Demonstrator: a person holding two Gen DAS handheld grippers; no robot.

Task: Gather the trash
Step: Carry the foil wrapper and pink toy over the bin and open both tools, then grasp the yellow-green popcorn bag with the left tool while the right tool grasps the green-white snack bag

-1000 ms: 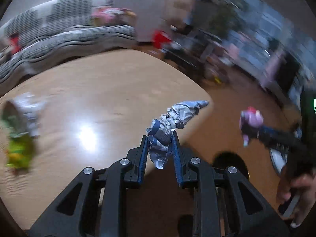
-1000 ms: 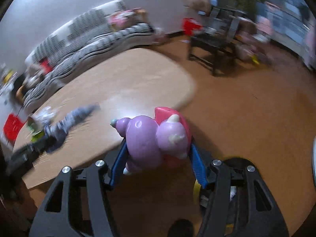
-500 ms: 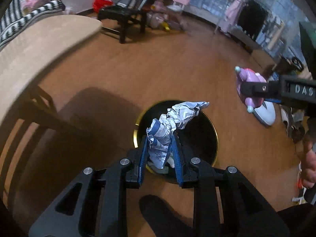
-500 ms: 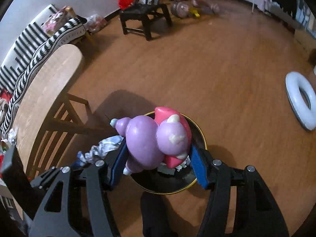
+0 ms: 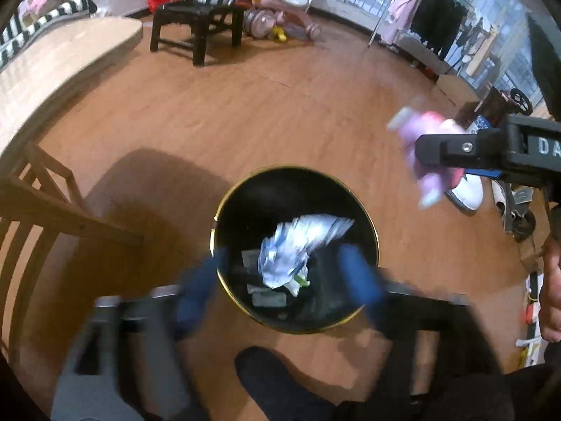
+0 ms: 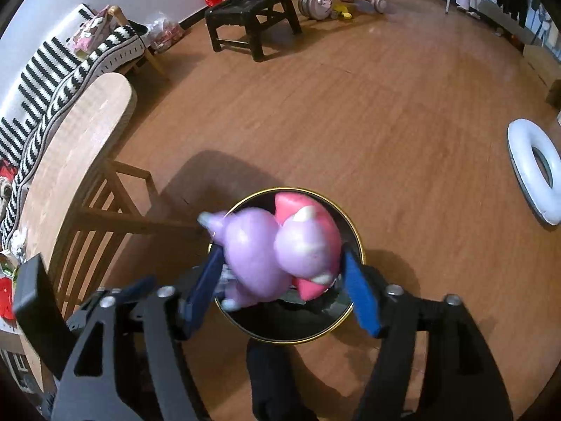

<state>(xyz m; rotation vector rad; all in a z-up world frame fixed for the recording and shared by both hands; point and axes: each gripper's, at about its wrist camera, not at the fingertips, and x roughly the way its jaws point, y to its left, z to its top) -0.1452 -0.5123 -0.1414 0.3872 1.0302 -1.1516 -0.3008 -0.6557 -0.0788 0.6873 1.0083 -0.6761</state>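
Left wrist view: the left gripper (image 5: 284,280) sits at the lower centre of the frame, motion-blurred, its jaws spread wide and having just been opening. The blue pads (image 5: 357,277) flank the black bin (image 5: 364,217), which stands on the wooden floor (image 5: 280,105) at centre frame. The crumpled silver wrapper (image 5: 298,245) lies between the pads but clear of both, blurred, inside the bin's gold rim over other scraps at the bottom.

At the right edge of the same view the right gripper (image 5: 429,154) reaches in from the right, with the purple-and-pink toy (image 5: 427,133) at its tip, above and to the right of the bin. A hand (image 5: 550,291) shows at the lower right edge.

Right wrist view: the right gripper (image 6: 280,280) fills the lower frame; its jaws have just been opening. The toy (image 6: 277,249), blurred, sits between the blue pads over the bin (image 6: 298,329) mouth. The right pad stands apart from the toy; whether the left pad touches it cannot be told.

A table (image 6: 80,140) edge and a wooden chair (image 6: 101,217) occupy the left of the frame.
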